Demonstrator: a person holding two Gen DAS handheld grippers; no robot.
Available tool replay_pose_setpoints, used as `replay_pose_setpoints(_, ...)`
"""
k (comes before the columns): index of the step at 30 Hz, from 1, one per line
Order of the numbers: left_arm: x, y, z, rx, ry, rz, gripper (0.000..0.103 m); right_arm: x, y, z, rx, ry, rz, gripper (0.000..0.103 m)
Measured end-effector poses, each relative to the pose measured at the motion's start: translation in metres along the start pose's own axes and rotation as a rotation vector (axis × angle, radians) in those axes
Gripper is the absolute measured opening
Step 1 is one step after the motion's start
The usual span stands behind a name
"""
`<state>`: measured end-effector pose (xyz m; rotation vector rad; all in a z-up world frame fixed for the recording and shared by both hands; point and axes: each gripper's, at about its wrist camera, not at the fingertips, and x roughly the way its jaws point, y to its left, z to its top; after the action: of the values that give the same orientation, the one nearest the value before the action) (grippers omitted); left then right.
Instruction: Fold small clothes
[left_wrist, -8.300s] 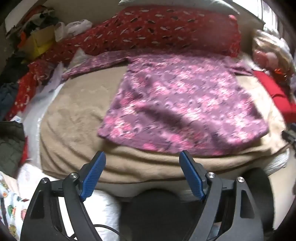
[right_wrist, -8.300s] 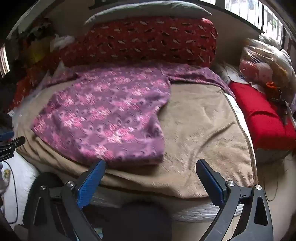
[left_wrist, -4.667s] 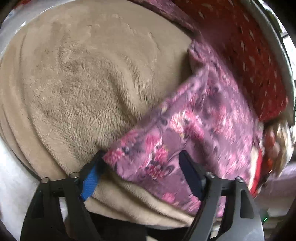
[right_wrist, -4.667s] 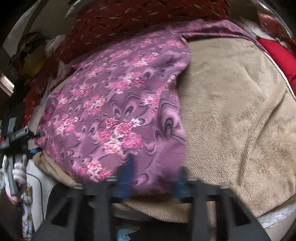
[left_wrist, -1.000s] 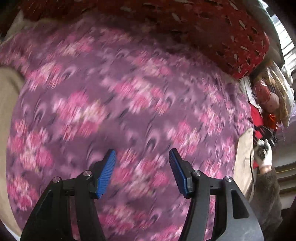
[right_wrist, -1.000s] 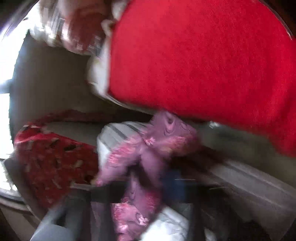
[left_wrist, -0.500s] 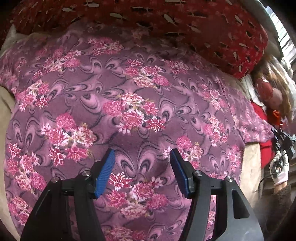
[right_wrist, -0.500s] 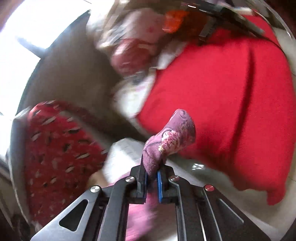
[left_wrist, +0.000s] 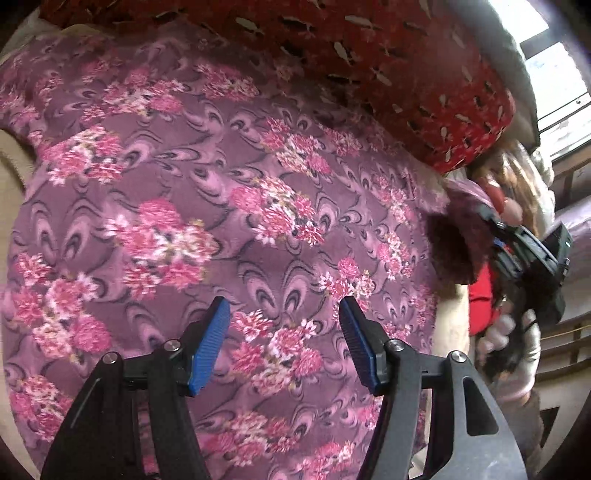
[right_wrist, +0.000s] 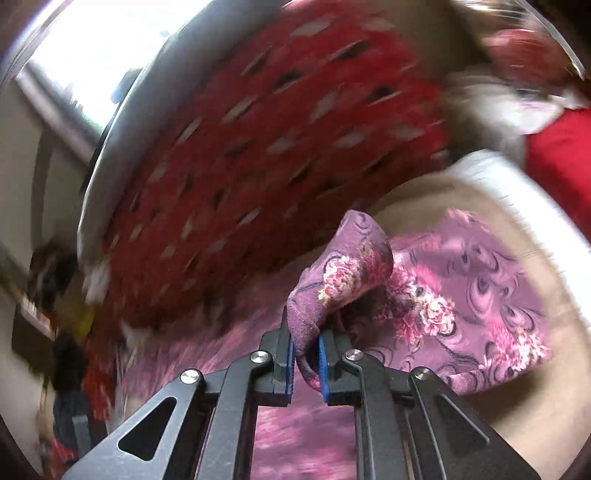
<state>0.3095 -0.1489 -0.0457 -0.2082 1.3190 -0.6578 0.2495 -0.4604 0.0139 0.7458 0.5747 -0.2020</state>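
A purple garment with pink flowers (left_wrist: 221, 206) lies spread on the bed and fills the left wrist view. My left gripper (left_wrist: 284, 306) hovers over its lower middle, open, with nothing between the blue pads. In the right wrist view my right gripper (right_wrist: 306, 339) pinches the end of the garment's sleeve (right_wrist: 351, 273), lifted above the rest of the cloth (right_wrist: 461, 295). Its jaws are opening slightly, with the sleeve still pressed between the pads. The right gripper (left_wrist: 524, 254), in a gloved hand (left_wrist: 509, 332), also appears at the right edge of the left wrist view.
A long red patterned bolster (left_wrist: 388, 55) (right_wrist: 277, 147) lies behind the garment. A beige blanket (right_wrist: 554, 369) covers the bed. A red cushion (right_wrist: 561, 147) sits off to the right, with a bright window (left_wrist: 561, 74) behind. Blurred clutter (right_wrist: 74, 332) is piled at the far left.
My right gripper has swung up and rolled, carrying the sleeve from over the red cushion toward the garment's body. The left gripper has drifted a little over the cloth, still open.
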Motion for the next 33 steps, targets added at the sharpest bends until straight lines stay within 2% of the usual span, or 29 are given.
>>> replay_pose_setpoints(5,-0.017,0.021,0.001,-0.031,-0.017,-0.042,0.06,0.05,0.073,-0.037,-0.094,0.106,0.059,0.014)
replay_pose_setpoints(7,-0.019,0.029,0.0,-0.049,-0.017,-0.053,0.06,0.069,0.098,-0.056,-0.109,0.152,0.072,0.023)
replay_pose_setpoints(9,-0.02,0.033,0.0,-0.055,-0.012,-0.061,0.06,0.09,0.112,-0.075,-0.124,0.216,0.078,0.043)
replay_pose_setpoints(11,-0.022,0.035,0.0,-0.054,-0.011,-0.067,0.06,0.103,0.12,-0.099,-0.138,0.29,0.07,0.047)
replay_pose_setpoints(13,-0.021,0.031,0.001,-0.042,-0.007,-0.078,0.06,0.107,0.121,-0.119,-0.14,0.369,0.101,0.047)
replay_pose_setpoints(14,-0.019,0.027,0.002,-0.034,-0.002,-0.082,0.06,0.101,0.119,-0.125,-0.159,0.37,0.095,0.045)
replay_pose_setpoints(16,-0.009,0.017,0.007,-0.023,0.016,-0.086,0.06,0.079,0.111,-0.13,-0.167,0.319,0.093,0.045)
replay_pose_setpoints(21,0.034,-0.018,0.03,-0.042,0.084,-0.115,0.06,0.025,0.056,-0.124,-0.031,0.228,0.086,0.05)
replay_pose_setpoints(25,0.065,-0.044,0.044,-0.095,0.095,-0.1,0.059,-0.004,0.013,-0.119,0.049,0.187,0.066,0.05)
replay_pose_setpoints(26,0.068,-0.048,0.045,-0.105,0.082,-0.084,0.04,-0.007,0.006,-0.118,0.058,0.176,0.058,0.05)
replay_pose_setpoints(27,0.071,-0.052,0.047,-0.103,0.07,-0.067,0.003,-0.012,-0.001,-0.117,0.066,0.165,0.05,0.05)
replay_pose_setpoints(30,0.066,-0.057,0.053,-0.097,0.03,-0.01,0.003,-0.023,-0.022,-0.111,0.1,0.127,0.034,0.05)
replay_pose_setpoints(33,0.034,-0.054,0.059,-0.069,-0.089,0.013,0.002,-0.038,-0.045,-0.1,0.146,0.071,0.025,0.05)
